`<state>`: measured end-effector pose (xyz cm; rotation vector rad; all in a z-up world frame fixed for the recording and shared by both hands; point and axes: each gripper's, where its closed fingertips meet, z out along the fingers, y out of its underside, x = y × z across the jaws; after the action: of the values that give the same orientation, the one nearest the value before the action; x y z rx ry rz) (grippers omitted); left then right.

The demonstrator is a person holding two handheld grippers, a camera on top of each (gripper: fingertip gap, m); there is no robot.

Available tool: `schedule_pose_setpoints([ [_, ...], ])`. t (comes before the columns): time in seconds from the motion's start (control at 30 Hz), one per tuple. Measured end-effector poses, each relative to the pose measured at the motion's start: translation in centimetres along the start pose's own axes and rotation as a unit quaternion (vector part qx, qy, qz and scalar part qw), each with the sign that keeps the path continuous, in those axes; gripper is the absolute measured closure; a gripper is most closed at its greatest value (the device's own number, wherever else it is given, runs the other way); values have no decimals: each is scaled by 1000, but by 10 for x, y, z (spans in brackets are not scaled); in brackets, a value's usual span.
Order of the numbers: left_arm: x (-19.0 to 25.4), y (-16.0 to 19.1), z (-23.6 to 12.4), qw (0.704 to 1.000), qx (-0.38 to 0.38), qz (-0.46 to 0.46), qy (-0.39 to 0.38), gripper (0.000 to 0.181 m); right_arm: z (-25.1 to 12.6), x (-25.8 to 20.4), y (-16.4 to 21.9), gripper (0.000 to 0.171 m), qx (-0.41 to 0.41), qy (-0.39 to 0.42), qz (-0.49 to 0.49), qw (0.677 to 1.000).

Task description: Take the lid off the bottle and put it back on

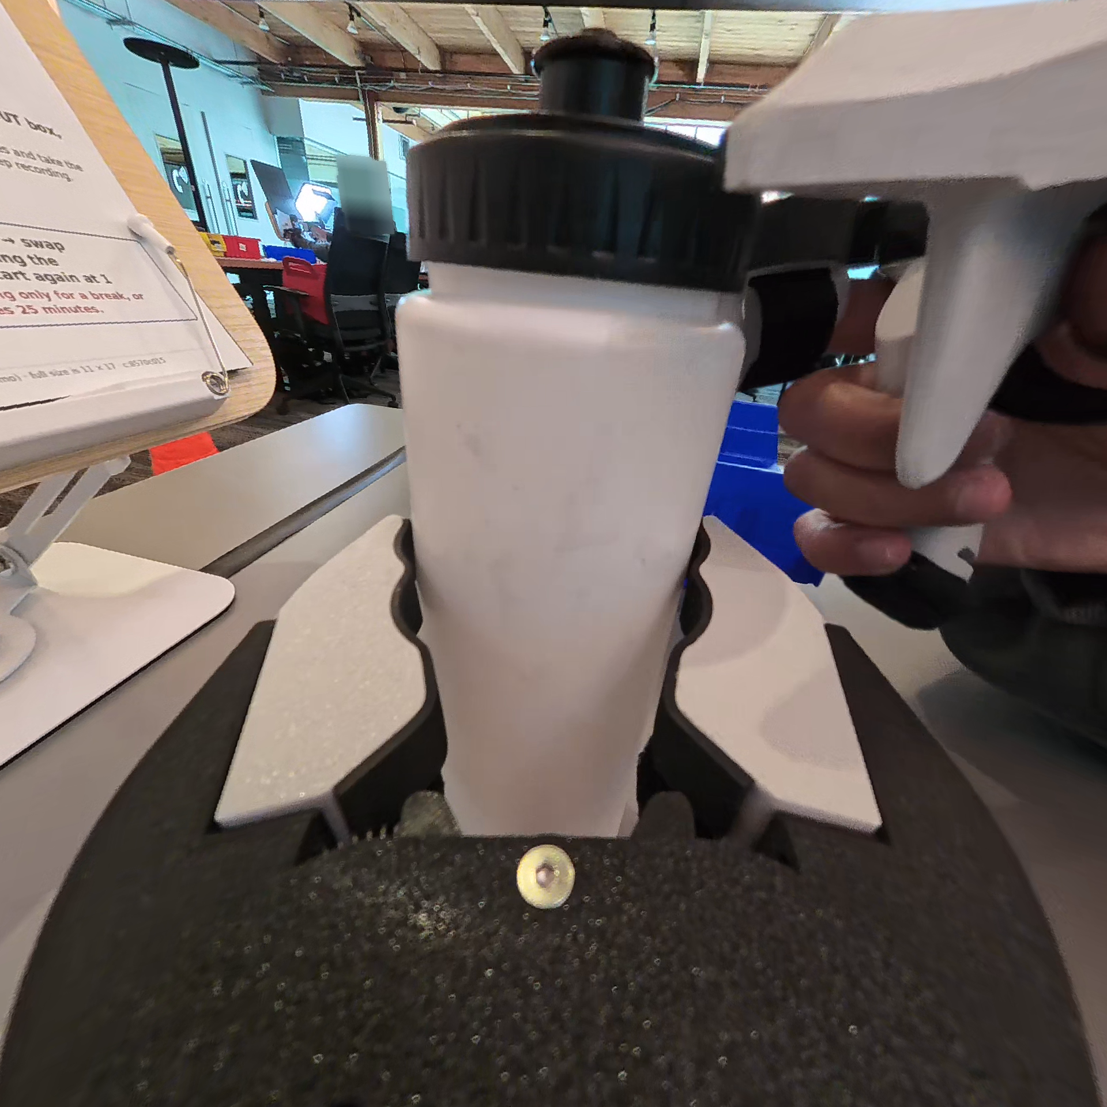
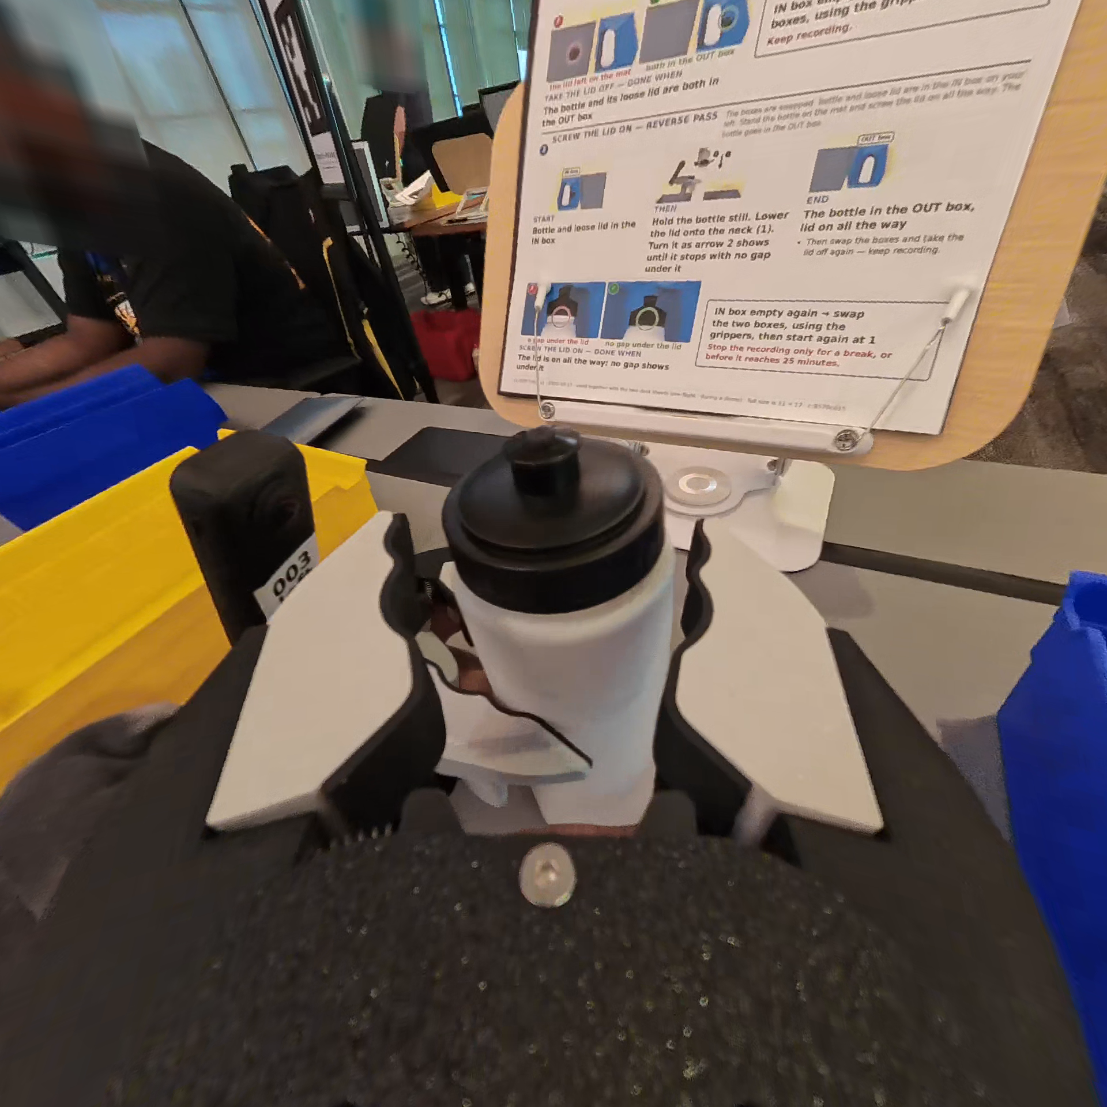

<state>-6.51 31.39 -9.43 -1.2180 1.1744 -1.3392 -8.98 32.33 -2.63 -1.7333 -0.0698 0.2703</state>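
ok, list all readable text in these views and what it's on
Not transcribing any writing; carriers only.
Instruction sheet on the wooden stand: printed text and pictures, legible.
White sticker on the black device: digits, legible.
Bottle and lid: none visible.
Background wall signs: too small.

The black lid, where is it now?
The black lid sits on the white bottle, centre of the left wrist view, with the right gripper beside it.

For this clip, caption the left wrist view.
Left gripper clamps the white bottle; right gripper meets its black lid.
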Motion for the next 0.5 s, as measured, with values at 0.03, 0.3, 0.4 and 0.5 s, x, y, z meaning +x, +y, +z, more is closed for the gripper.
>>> schedule_pose_setpoints([
  [0.03,0,0,0,1000,1,0,0,96,2,-4,0,84,2,-2,1,1000],
  [0.3,-1,0,-2,1000,0,-5,4,96,7,0,4,101,-34,-26,-49,998],
  [0.4,0,0,-2,1000,-3,-1,8,96,4,0,6,102,-67,-90,-74,991],
  [0.5,1,1,-1,1000,-5,0,11,96,2,-1,8,101,-101,-155,-99,978],
])
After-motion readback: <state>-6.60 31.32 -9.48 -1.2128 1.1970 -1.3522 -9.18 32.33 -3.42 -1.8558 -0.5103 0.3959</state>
